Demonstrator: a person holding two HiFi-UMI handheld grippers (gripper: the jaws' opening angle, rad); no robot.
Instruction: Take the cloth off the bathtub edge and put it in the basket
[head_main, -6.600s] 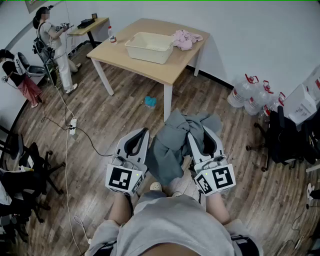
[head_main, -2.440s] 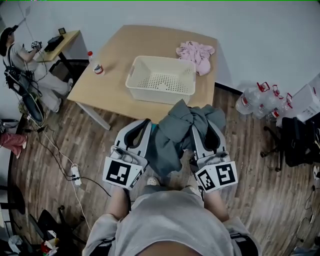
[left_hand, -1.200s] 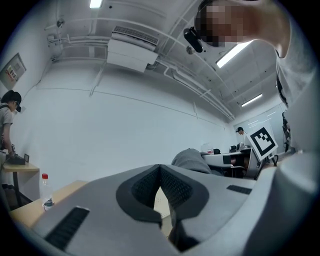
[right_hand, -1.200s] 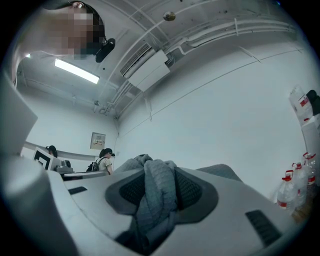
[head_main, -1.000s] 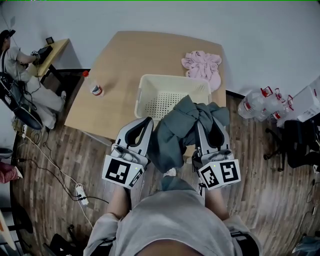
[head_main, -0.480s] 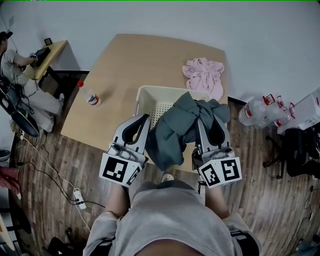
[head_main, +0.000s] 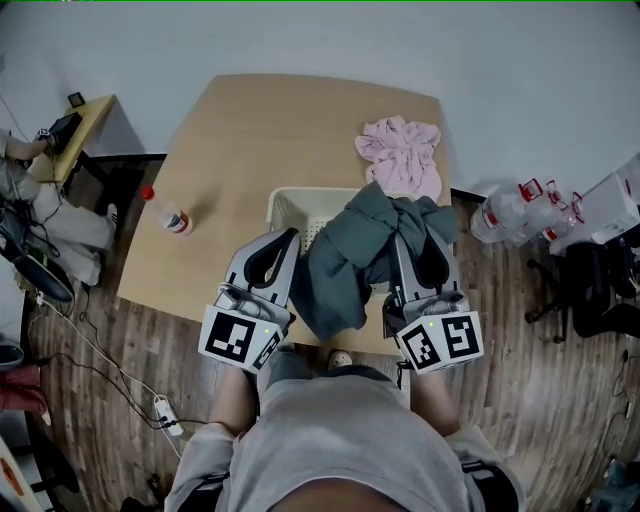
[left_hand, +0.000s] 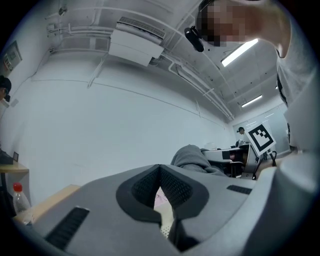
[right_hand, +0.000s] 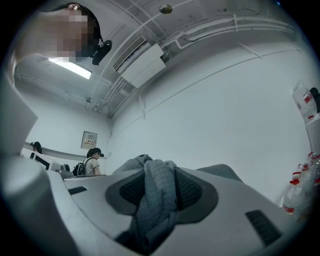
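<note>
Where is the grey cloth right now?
Head view, centre: the grey cloth hangs clamped in the right gripper, over the near side of the cream basket.

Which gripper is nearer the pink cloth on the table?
Right. The right gripper, clamping the grey cloth, sits just this side of the pink cloth; the left gripper is farther, down-left.

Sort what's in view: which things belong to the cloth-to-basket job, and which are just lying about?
Job: grey cloth, clamped in the right gripper; basket on the table.
Lying about: pink cloth on the table; bottle near the table's edge; water jugs on the floor.
</note>
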